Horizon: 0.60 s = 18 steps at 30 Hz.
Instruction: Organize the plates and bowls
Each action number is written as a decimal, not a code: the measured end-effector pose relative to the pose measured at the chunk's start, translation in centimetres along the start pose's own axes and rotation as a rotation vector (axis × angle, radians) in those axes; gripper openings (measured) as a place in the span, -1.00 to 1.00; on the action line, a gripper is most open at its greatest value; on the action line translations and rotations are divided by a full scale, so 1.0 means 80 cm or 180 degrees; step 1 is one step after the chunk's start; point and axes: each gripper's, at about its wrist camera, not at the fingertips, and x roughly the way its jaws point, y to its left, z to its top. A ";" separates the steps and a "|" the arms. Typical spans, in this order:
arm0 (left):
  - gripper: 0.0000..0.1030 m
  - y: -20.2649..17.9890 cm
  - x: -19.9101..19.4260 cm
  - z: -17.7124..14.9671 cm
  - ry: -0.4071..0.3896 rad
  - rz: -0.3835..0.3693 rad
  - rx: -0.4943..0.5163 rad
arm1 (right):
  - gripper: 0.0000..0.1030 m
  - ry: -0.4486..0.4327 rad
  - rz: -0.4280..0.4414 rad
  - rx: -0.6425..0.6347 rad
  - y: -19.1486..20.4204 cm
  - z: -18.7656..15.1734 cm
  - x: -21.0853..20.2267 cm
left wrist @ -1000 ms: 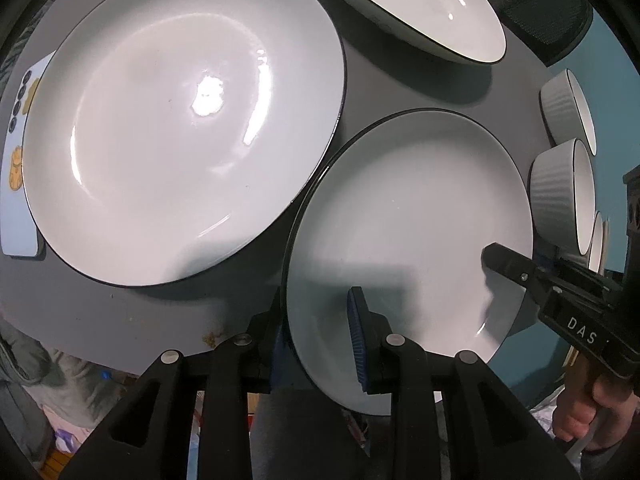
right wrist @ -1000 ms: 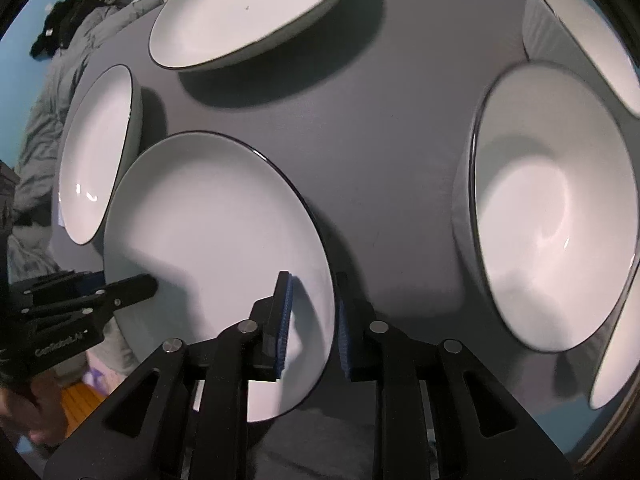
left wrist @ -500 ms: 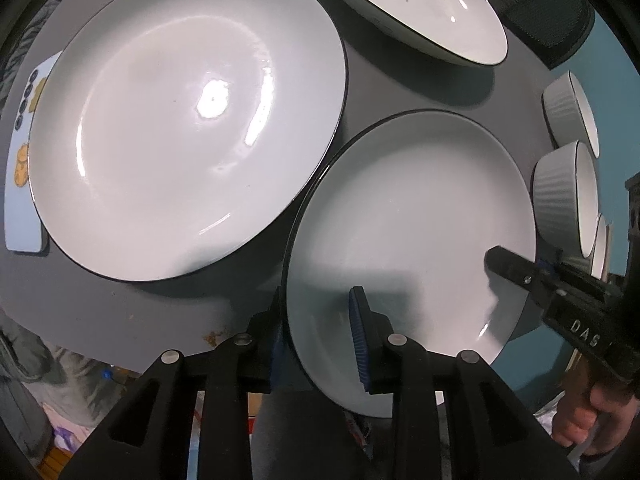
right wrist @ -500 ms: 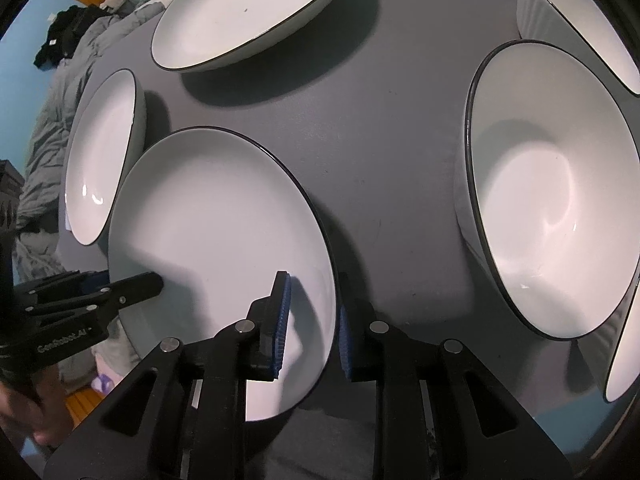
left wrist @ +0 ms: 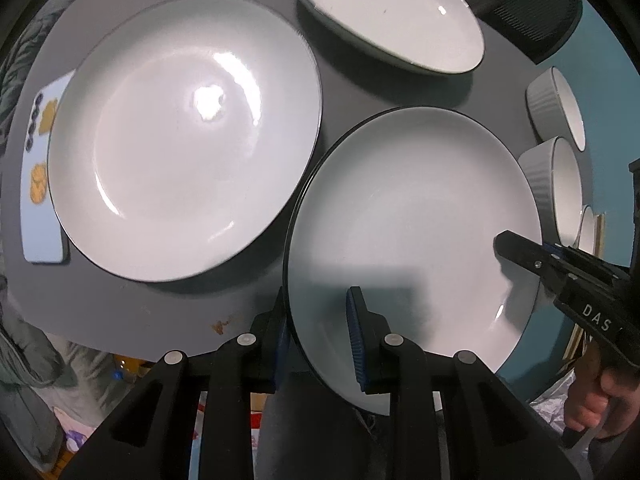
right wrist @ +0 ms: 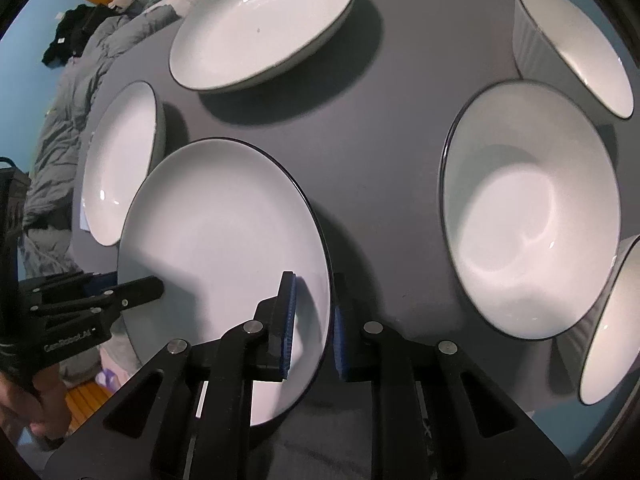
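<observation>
Plate; phone left-view only

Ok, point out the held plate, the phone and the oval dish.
held plate (left wrist: 408,216), left wrist view, centre of its face.
phone (left wrist: 42,216), left wrist view, its back.
oval dish (left wrist: 384,12), left wrist view, inside.

In the right wrist view, a bare strip of grey table runs down the middle of the frame. A plate crowds its left side, a deep bowl its right, and a shallow dish closes the top.
</observation>
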 end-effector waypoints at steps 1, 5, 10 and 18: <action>-0.50 0.000 -0.004 0.002 -0.0016 -0.0013 -0.0005 | -0.70 -0.0011 0.0000 0.0004 0.000 0.001 -0.004; -0.50 0.004 -0.015 0.012 -0.0083 -0.0042 -0.0053 | -0.71 -0.0066 -0.0028 -0.0011 0.002 0.012 -0.020; -0.50 0.005 -0.032 0.039 -0.0213 0.0008 -0.0013 | -0.72 -0.0151 -0.0027 -0.0041 0.009 0.034 -0.032; -0.50 0.011 -0.047 0.095 -0.0358 0.0091 0.0010 | -0.72 -0.0235 0.0001 -0.0081 0.020 0.075 -0.033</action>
